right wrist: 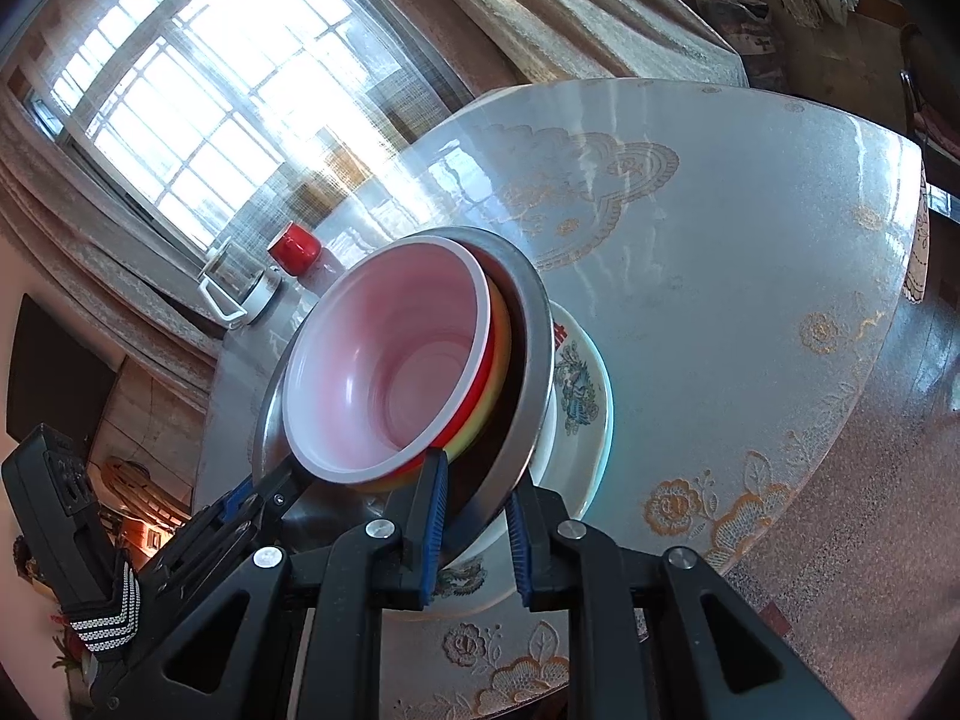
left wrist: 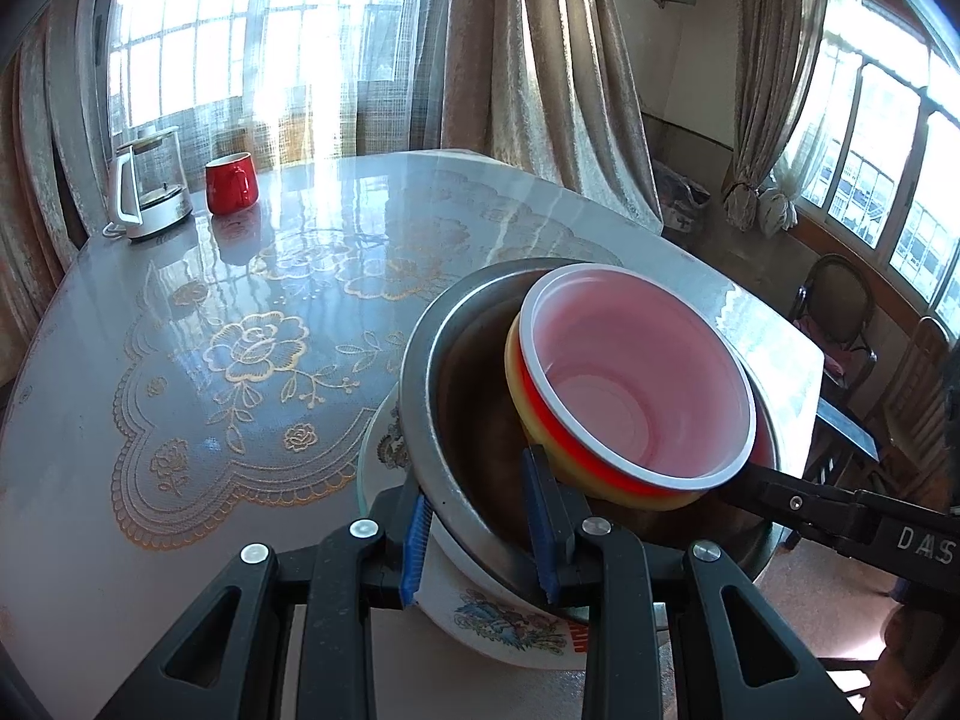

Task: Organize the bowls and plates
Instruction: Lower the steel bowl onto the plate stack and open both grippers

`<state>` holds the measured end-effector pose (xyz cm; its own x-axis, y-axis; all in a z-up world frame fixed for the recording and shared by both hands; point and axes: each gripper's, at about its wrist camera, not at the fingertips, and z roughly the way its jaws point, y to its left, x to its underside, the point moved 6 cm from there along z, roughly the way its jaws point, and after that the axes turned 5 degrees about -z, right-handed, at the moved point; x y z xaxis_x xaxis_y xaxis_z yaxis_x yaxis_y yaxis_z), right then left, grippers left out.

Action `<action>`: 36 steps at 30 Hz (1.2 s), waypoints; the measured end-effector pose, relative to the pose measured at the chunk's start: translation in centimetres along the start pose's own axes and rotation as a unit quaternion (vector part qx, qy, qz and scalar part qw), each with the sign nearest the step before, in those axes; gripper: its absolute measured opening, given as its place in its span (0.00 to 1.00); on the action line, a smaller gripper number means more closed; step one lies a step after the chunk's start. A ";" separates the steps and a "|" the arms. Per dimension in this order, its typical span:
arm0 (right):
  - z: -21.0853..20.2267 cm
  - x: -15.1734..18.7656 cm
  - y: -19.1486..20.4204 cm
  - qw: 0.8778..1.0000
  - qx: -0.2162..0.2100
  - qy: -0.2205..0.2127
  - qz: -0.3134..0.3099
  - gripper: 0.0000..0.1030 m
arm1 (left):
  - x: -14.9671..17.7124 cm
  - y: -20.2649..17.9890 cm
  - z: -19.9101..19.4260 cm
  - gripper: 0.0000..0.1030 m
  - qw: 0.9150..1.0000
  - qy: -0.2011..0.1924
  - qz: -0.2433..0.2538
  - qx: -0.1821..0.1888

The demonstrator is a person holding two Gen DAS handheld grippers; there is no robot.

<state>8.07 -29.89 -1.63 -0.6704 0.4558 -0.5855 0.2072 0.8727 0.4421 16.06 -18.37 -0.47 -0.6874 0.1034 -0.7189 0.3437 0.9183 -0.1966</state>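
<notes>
- Our left tongs (left wrist: 477, 540) are clamped on the near rim of the steel bowl (left wrist: 420, 384), one blue pad outside the wall and one inside. Our right tongs (right wrist: 474, 531) pinch the same rim from the other side.
- The steel bowl sits between both tongs, resting in the flowered plate (left wrist: 510, 630) just beneath them. Inside it, ahead of the pads, leans the red bowl (left wrist: 636, 384), nested in a yellow bowl (left wrist: 522, 396).
- The nested bowls are tilted, not seated flat. If we lift or tip the steel bowl unevenly, we judge they could slide across its smooth floor and shift the load.
- Both grips are thin pinches on a polished rim. If one side rises faster, the metal may slip from the pads and drop onto the plate, which could chip.
- The inner pad of the left tongs stands touching or almost touching the yellow bowl; we cannot tell which. Pushing forward could wedge it.
- The plate lies close to the near edge of the table (left wrist: 240, 276). Dragging the stack toward us could carry it over.
- The red mug (left wrist: 231, 183) and kettle (left wrist: 150, 186) stand well ahead, out of harm.
</notes>
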 end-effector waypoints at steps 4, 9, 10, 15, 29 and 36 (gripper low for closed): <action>0.4 0.1 0.1 1.000 -0.001 0.007 -0.001 0.20 | 0.2 0.5 0.4 0.29 1.000 0.006 -0.002 -0.005; 1.2 0.4 -0.1 1.000 -0.002 0.019 0.006 0.20 | 0.7 0.8 1.1 0.29 1.000 0.018 -0.007 -0.005; 1.3 0.5 -0.2 1.000 -0.002 0.021 0.009 0.20 | 0.9 0.9 1.2 0.29 1.000 0.020 -0.010 -0.004; 1.4 0.6 -0.3 1.000 -0.005 0.022 0.012 0.21 | 1.2 1.1 1.5 0.29 1.000 0.023 -0.016 -0.004; 1.5 0.2 -0.7 1.000 0.000 0.006 0.012 0.19 | 1.9 1.1 -0.1 0.36 1.000 0.006 0.000 -0.002; 0.9 0.8 0.0 1.000 -0.001 0.004 -0.004 0.22 | 2.0 0.7 -0.4 0.36 1.000 0.004 0.003 -0.012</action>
<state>8.17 -29.41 -2.68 -0.6777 0.4469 -0.5839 0.2006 0.8764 0.4379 14.66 -17.33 -1.81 -0.6905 0.1126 -0.7145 0.3332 0.9263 -0.1761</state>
